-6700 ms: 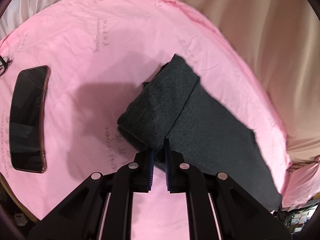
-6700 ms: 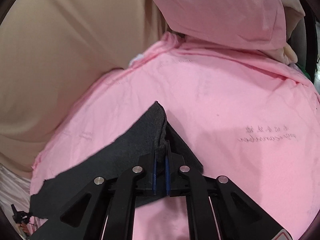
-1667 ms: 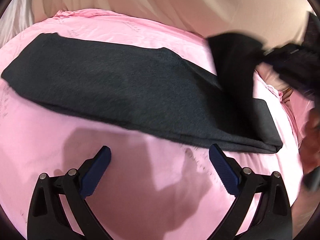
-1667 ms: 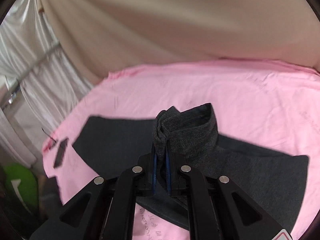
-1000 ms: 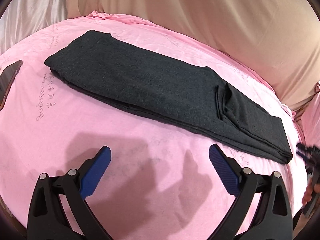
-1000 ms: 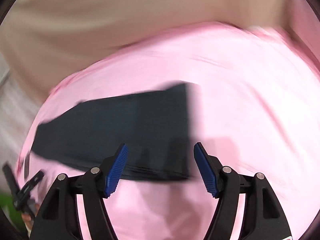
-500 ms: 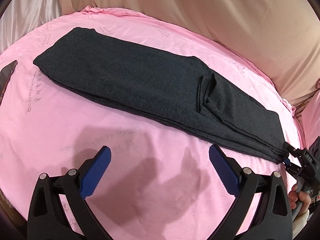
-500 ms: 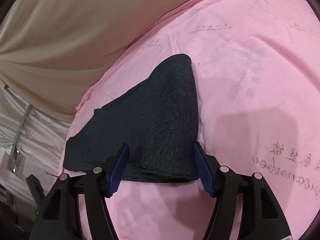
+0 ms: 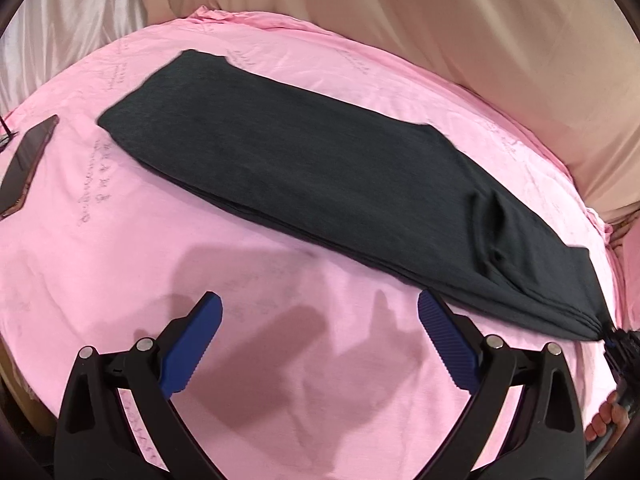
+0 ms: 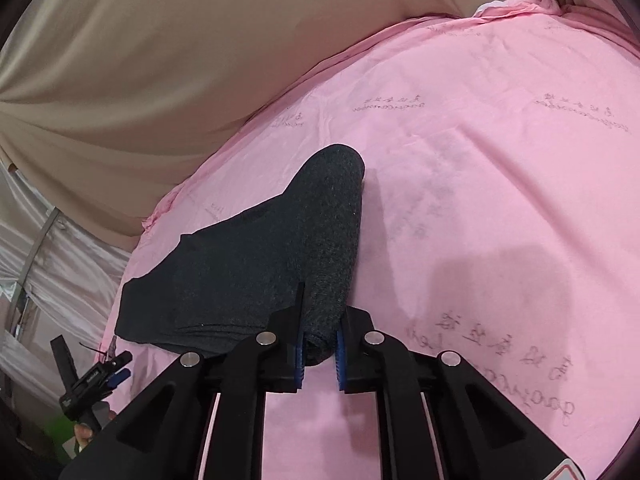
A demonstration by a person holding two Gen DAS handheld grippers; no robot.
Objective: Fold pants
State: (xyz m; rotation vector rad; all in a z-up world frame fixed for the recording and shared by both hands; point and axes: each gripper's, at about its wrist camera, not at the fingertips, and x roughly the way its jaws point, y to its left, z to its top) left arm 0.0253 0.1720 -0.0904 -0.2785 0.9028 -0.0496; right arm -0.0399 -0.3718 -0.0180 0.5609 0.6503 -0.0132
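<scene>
Two handheld black grippers, the left gripper (image 9: 318, 344) and the right gripper (image 10: 319, 350), carry ribbed blue pads (image 9: 191, 346), silver screws (image 10: 266, 338) and angular, cut-out black arms (image 9: 108, 404).

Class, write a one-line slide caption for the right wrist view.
Right gripper, jaws just closed, pinches the near end of the folded dark grey pants lying on the pink bedsheet.

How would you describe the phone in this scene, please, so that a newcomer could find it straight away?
Start from the pink sheet that covers the whole surface, with the long dark grey pants lying across it. Follow the pants to the end away from the right gripper, then look past it to the sheet's edge: the phone lies flat there. It is the only glossy, hard, black slab.
</scene>
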